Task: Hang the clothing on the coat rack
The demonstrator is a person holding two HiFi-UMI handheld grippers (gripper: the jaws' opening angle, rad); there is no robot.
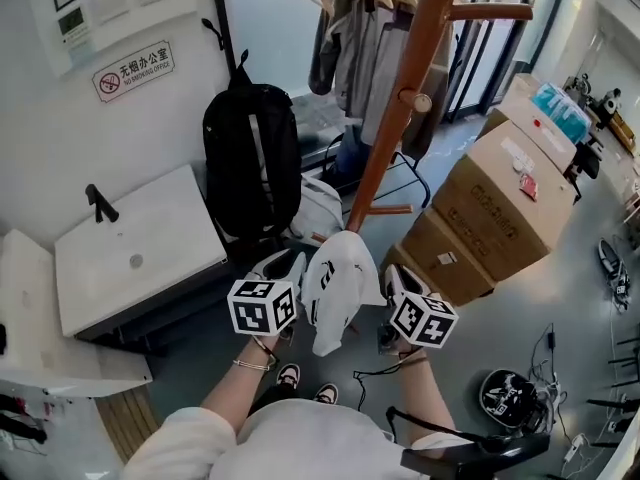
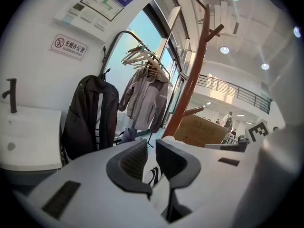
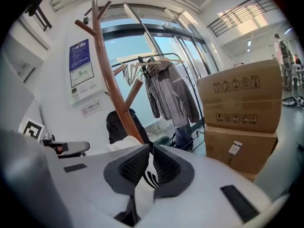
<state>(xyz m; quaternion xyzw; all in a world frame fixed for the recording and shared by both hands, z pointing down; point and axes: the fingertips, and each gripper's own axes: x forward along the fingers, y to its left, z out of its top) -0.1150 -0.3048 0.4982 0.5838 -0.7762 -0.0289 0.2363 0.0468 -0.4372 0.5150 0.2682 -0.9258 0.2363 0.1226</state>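
1. Your left gripper (image 1: 288, 266) and right gripper (image 1: 393, 284) each pinch the white garment (image 1: 331, 286), held up at centre frame.
2. Nothing is hung yet. The rack (image 1: 402, 113) rises at upper middle, so the lift onto a peg is still to do.

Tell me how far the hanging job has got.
Done: the white garment is picked up, with the left hand-held gripper and the right hand-held gripper both shut on its fabric. In hand: it is held between them, low in front of the wooden coat rack. Left: raise it and hook it over a peg; none of it hangs there yet.
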